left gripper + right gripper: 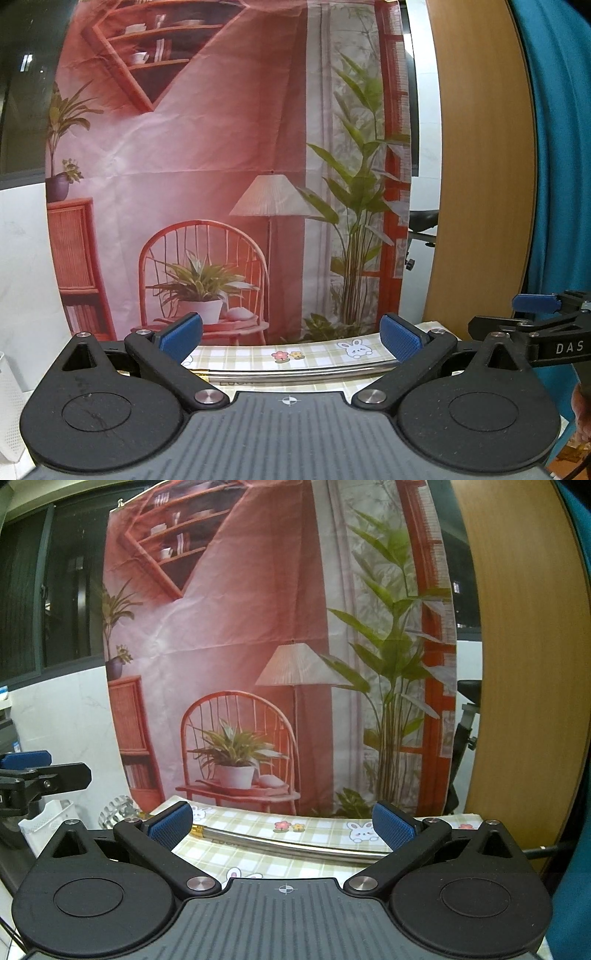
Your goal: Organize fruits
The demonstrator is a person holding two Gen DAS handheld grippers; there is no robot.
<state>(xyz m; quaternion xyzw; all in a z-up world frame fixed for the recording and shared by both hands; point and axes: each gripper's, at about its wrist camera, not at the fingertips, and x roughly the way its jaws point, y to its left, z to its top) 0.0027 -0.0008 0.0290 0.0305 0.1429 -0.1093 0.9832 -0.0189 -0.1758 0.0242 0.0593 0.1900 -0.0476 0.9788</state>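
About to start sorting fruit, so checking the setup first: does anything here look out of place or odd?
No fruit shows in either view. Both the left gripper and the right gripper are open and empty above the checked tablecloth. A metal bar lies across it; otherwise nothing looks spilled or damaged.

We see a glossy metal tube (295, 843) on matt checked cloth (321, 829), a creased printed fabric backdrop (221, 166), and smooth wood panel (480, 166).

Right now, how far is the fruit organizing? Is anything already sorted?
Nothing looks done. The left gripper and right gripper are both open and empty above the checked tablecloth. No fruit is in view, so all sorting seems left.
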